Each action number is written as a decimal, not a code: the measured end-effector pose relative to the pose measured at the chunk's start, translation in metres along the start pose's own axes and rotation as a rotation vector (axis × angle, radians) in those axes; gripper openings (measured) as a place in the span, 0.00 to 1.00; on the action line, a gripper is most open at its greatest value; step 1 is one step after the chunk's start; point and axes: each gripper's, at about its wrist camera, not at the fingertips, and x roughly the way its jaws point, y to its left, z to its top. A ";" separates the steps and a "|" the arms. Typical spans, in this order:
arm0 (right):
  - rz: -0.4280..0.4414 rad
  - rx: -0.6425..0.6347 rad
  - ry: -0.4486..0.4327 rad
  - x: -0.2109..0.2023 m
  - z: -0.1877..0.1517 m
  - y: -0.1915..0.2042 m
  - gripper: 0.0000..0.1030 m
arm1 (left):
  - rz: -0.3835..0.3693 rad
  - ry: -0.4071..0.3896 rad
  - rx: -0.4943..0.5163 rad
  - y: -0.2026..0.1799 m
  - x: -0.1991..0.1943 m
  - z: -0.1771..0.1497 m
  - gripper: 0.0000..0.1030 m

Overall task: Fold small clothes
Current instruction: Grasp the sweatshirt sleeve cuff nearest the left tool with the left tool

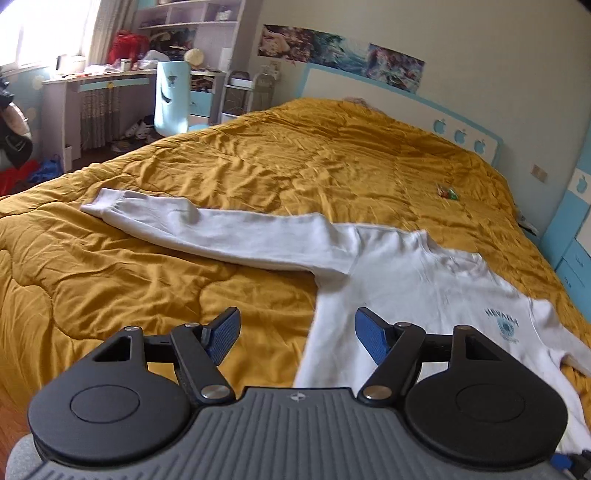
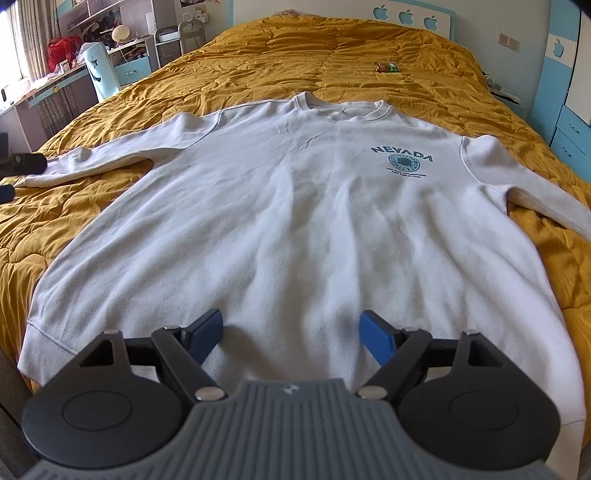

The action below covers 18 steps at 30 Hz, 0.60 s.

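Fingers of the right gripper (image 2: 293, 338) stand wide apart above the lower front of the sweatshirt (image 2: 295, 221), near its hem; nothing is between the blue pads (image 2: 376, 341), and contact with the cloth cannot be confirmed. Fingers of the left gripper (image 1: 297, 334) are also spread wide and hold nothing; they hang over the sweatshirt's side edge, where white cloth meets the yellow quilt (image 1: 147, 288). The sweatshirt (image 1: 406, 288) lies flat, front up, on the bed, collar toward the headboard (image 2: 413, 14), with blue lettering (image 2: 402, 153) on the chest. One sleeve (image 1: 207, 229) stretches straight out across the quilt. Farther off, a small wrapper (image 2: 386, 67) lies on the quilt, well apart from the collar.
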 end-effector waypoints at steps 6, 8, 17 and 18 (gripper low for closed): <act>-0.033 -0.050 -0.030 0.002 -0.010 0.009 0.76 | 0.076 -0.100 -0.362 0.119 0.049 0.054 0.82; -0.035 -0.046 -0.038 0.003 -0.010 0.008 0.76 | 0.120 -0.076 -0.468 0.157 0.071 0.064 0.81; -0.042 -0.061 -0.088 0.006 0.001 0.007 0.76 | 0.066 -0.025 -0.835 0.275 0.162 0.060 0.63; -0.046 -0.073 -0.092 0.008 0.003 0.008 0.76 | 0.048 -0.034 -0.859 0.281 0.166 0.058 0.63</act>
